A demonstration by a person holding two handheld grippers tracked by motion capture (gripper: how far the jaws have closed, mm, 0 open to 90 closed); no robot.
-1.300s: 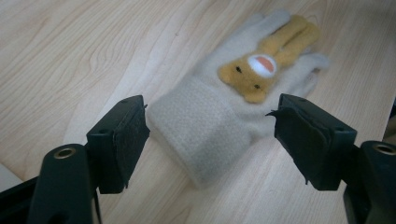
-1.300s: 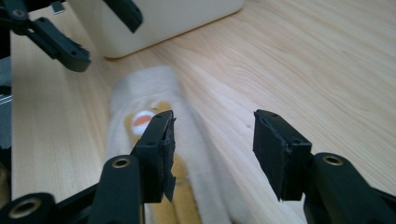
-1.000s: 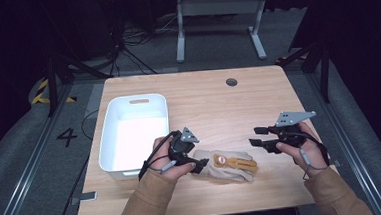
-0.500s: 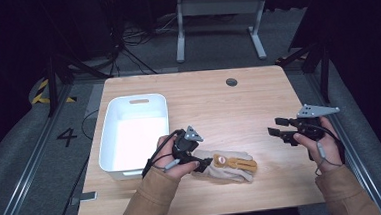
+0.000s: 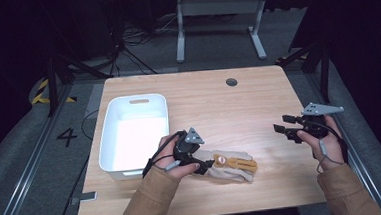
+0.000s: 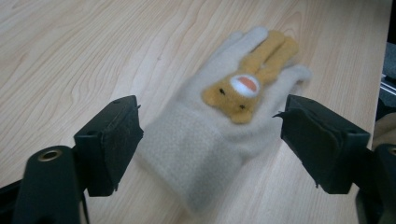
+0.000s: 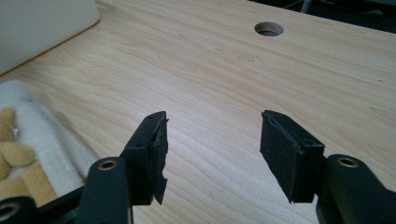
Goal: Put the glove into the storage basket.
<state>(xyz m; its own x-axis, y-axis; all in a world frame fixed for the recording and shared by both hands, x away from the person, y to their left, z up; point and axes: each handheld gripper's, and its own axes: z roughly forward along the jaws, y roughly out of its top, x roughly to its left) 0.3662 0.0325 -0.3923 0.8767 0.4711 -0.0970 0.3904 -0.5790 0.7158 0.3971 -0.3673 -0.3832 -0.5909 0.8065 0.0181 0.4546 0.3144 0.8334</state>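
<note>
A cream fleece glove (image 5: 231, 168) with an orange animal patch lies flat near the table's front edge. My left gripper (image 5: 202, 167) is at its cuff. In the left gripper view the left gripper (image 6: 210, 106) is open, the glove (image 6: 205, 140) lying between the jaws, which have just been opening; the left pad stands close beside the cuff. My right gripper (image 5: 282, 123) hovers over bare wood to the right of the glove. In the right gripper view the right gripper (image 7: 213, 119) is open with nothing between its jaws, which have just been opening, and the glove (image 7: 28, 135) shows at far left.
A white plastic bin (image 5: 109, 137) stands on the table's left half, just left of my left hand; its corner (image 7: 42, 23) appears in the right gripper view. A round cable hole (image 5: 231, 81) sits near the far edge. Desk legs and cables stand beyond the table.
My right gripper has moved to the right, away from the glove's fingertips, and its jaws stand wider. The left hand has stayed at the cuff. The glove has not shifted.
</note>
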